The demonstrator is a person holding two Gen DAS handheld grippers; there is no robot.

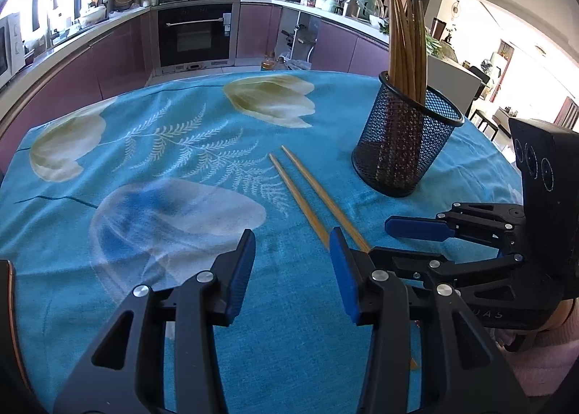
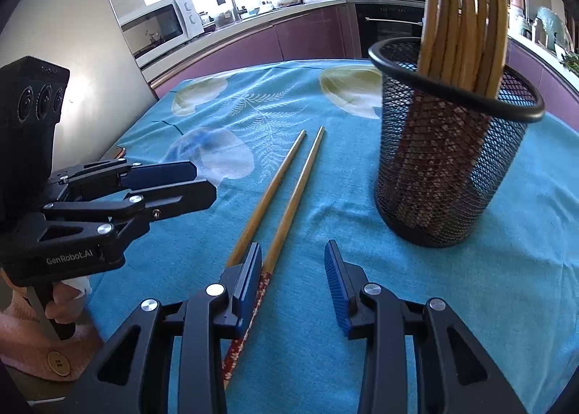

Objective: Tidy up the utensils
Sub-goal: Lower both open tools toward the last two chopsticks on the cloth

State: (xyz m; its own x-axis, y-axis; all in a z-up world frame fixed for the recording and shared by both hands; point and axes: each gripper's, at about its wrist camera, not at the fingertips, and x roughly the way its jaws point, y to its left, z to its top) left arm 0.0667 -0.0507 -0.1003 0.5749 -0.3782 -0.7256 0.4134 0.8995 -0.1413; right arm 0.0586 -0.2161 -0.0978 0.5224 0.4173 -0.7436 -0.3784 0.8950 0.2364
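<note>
Left wrist view: the left gripper [image 1: 289,254] is held with its blue-padded jaws apart over the teal flower-printed tablecloth [image 1: 152,146], and nothing is gripped between them. Two loose wooden chopsticks [image 1: 307,193] are laid side by side on the cloth, their near ends hidden behind the right-hand finger. A round black wire-mesh holder [image 1: 405,139], filled with upright brown chopsticks [image 1: 405,48], is stood beyond them to the right. The right gripper [image 1: 419,229] is seen at the right edge, its jaws parted and empty.

Right wrist view: the right gripper [image 2: 293,269] is held released above the cloth, with the loose pair [image 2: 289,182] passing beside and under its left finger, unclamped. The mesh holder [image 2: 448,146] is placed close ahead on the right.
</note>
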